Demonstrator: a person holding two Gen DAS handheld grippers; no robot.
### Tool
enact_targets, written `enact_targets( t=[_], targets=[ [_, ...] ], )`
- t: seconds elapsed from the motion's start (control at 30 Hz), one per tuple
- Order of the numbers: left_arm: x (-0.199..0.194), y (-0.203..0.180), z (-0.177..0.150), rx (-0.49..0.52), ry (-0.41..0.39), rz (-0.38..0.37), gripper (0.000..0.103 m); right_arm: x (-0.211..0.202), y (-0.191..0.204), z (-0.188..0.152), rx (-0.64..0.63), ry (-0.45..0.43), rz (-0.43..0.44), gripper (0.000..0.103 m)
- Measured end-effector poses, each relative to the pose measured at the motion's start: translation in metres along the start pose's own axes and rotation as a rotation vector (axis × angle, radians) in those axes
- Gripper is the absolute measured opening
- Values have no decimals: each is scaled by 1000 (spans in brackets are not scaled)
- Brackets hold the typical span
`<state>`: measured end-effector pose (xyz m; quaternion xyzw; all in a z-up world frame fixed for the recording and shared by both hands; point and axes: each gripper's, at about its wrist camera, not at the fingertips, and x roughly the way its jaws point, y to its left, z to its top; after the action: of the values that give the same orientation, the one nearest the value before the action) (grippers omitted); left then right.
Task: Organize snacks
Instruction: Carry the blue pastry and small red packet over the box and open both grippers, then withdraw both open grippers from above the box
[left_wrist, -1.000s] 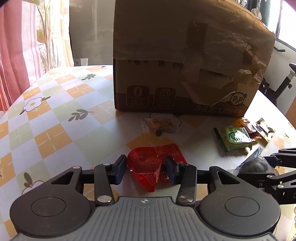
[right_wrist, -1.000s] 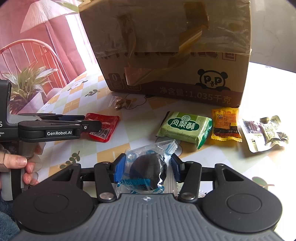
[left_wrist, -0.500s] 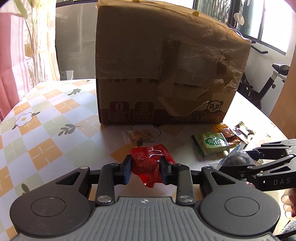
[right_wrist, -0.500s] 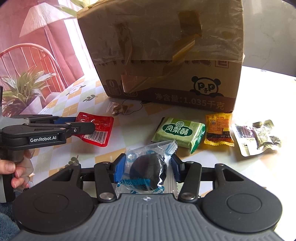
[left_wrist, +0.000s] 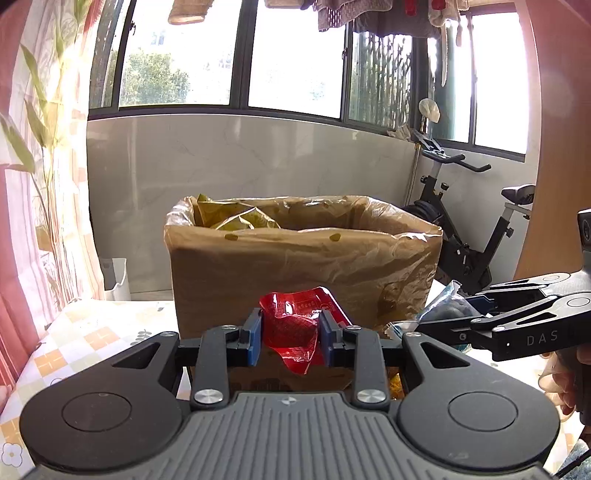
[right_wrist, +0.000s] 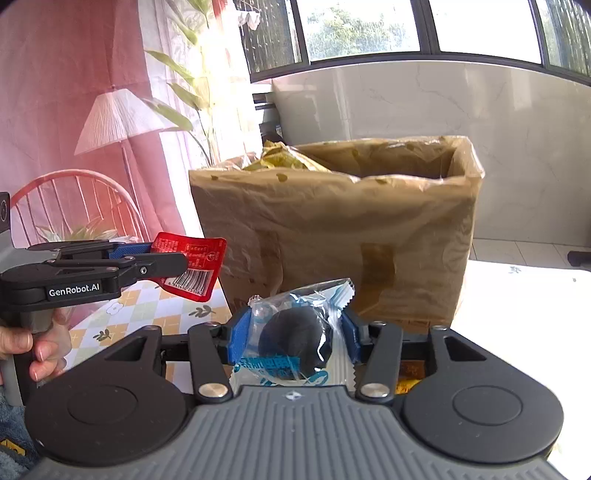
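- Left wrist view: a crumpled red foil snack packet (left_wrist: 291, 332) is clamped between the blue pads of the left gripper (left_wrist: 290, 334), whose fingers have just been closing on it; it is held clear of the worktop (left_wrist: 92, 332), in front of the near wall of the open brown cardboard box with a clear plastic liner (left_wrist: 303, 266).
- Right wrist view: a clear, blue-printed wrapper with a dark round snack inside (right_wrist: 295, 338) is clamped by the fingers of the right gripper (right_wrist: 293, 338), likewise held up before the box.
- Step in hand, as judged: both packets are being carried to the box for dropping in.
- The next move calls for both packets to be brought over the near rim and above the opening before the fingers are parted; yellow packaging (left_wrist: 232, 216) already shows at the box's back left corner.
- Writing: "GenRobot.AI" on the left gripper's side, "DAS" on the right's; a barcode on the red packet; the blue print on the wrapper cannot be made out.
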<state>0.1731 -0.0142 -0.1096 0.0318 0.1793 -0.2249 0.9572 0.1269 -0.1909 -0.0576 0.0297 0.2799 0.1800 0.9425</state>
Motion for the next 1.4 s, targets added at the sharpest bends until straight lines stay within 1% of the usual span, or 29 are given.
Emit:
enact_targets(
  t=[0.13,0.2,0.23,0.3,0.37,0.47,0.57,0.67,0.7,0.73,0.77,0.8,0.87,0.9,0.93,0.97,1.13,1.27,1.33,1.4],
  targets=[
    [-3,-8,41,45,-83,-22,33,-16,-2,41,-43,-90,4,53],
    [4,-10,60,38,-110,-34,33,-19,-8,61,-44,-127,11,53],
    [10,-11,68,33,-114,-39,33,-19,-11,70,-47,-137,8,53],
    [27,-14,82,34,-109,-42,33,-13,-18,88,-71,-157,-29,53],
    [47,-19,92,50,-103,-36,33,-1,-24,99,-97,-158,-74,53],
    [84,-21,104,48,-60,-17,33,23,-38,112,-117,-146,-125,53],
    [115,-24,109,73,-13,35,34,51,-49,120,-118,-115,-176,53],
    [138,-26,111,96,19,67,34,73,-59,123,-101,-65,-195,53],
    [141,-26,110,106,27,70,36,79,-61,123,-102,-52,-197,53],
    [143,-27,109,113,33,72,40,83,-62,122,-103,-41,-201,53],
    [144,-26,107,116,38,74,43,87,-63,122,-104,-30,-206,53],
    [144,-24,105,115,42,71,50,90,-64,121,-100,-20,-212,55],
    [142,-22,100,109,46,70,50,92,-66,120,-83,-8,-212,56],
    [139,-14,99,100,54,77,50,92,-68,119,-70,-7,-207,59],
    [138,-11,98,90,60,80,50,90,-68,118,-64,-7,-207,65],
    [136,-10,96,80,63,80,50,88,-68,117,-59,-10,-209,67],
    [110,2,95,36,44,69,54,68,-57,116,-52,-46,-183,67],
    [83,14,101,-39,33,78,57,46,-42,116,-62,-80,-157,67],
    [68,16,102,-67,33,65,59,35,-37,115,-56,-98,-142,67],
    [55,17,99,-70,36,56,59,25,-30,113,-47,-117,-124,67]
  ],
)
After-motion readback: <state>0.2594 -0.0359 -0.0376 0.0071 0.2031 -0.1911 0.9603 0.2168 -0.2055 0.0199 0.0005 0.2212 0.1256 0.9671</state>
